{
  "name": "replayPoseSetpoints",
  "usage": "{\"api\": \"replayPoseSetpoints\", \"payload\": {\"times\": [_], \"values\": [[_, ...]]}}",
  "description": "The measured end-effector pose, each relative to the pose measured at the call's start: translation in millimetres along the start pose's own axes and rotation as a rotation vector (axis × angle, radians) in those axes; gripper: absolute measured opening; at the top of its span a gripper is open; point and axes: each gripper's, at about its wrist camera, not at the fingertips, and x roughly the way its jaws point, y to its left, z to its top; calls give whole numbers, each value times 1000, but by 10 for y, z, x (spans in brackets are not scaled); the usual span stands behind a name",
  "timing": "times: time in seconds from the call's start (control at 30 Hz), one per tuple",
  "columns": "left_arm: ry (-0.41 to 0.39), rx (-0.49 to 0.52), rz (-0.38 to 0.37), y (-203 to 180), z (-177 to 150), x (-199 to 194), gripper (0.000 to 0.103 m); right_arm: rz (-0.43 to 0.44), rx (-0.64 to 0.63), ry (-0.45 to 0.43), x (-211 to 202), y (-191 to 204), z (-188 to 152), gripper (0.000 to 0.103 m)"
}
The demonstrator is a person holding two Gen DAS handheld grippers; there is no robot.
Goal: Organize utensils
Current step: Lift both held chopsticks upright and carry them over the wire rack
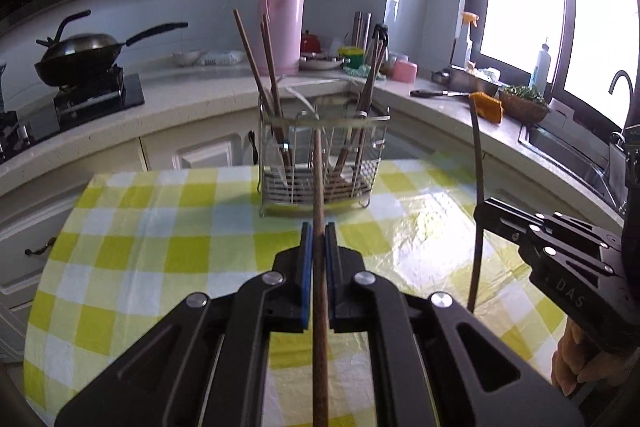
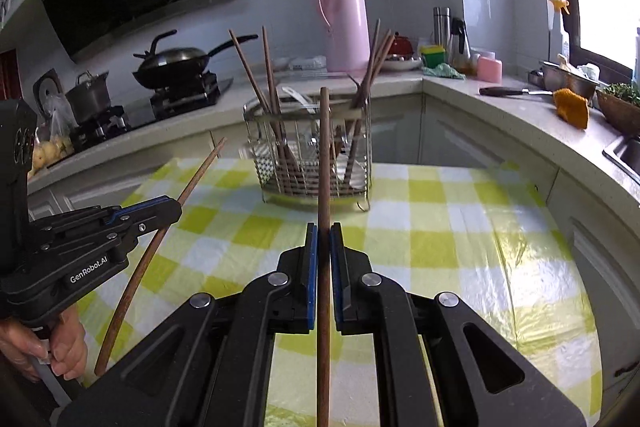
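Nearest the left wrist camera, the left gripper (image 1: 319, 227) had its blue-padded fingers (image 1: 306, 247) pinched tight on a brown chopstick (image 1: 318, 179), which stood nearly upright above the checked tablecloth (image 1: 160, 227). Beside it, the right gripper (image 2: 324, 227) had its fingers clamped just as closely on a second chopstick (image 2: 325, 147), also held clear of the counter (image 2: 460, 227). A hand (image 2: 60, 347) showed under the left gripper in the right wrist view. Farther back on the cloth stood the wire utensil basket (image 1: 276, 163), with more chopsticks (image 1: 256, 67) leaning in it. Beyond were a pink thermos (image 1: 282, 15) and a wok (image 1: 80, 55).
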Motion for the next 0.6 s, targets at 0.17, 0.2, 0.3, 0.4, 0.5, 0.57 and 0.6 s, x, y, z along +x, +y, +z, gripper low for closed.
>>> {"api": "replayPoseSetpoints", "payload": {"times": [0.17, 0.2, 0.3, 0.4, 0.5, 0.57, 0.6], "values": [[-75, -10, -5, 45, 216, -221, 6, -18, -38, -50, -161, 120, 238, 8], [-82, -15, -5, 67, 243, -240, 6, -24, -47, -58, -189, 142, 269, 8], [-95, -29, -18, 139, 258, -263, 6, -40, -70, -66, -249, 219, 309, 8], [-129, -47, -15, 197, 192, -310, 6, -44, -72, -67, -274, 259, 301, 8], [-121, -55, 5, 230, 114, -301, 6, -46, -69, -59, -274, 277, 272, 8], [-118, -65, 12, 259, 67, -287, 6, -45, -69, -54, -271, 293, 256, 8], [-118, -66, 15, 268, 52, -284, 6, -44, -71, -54, -270, 302, 249, 8]]}}
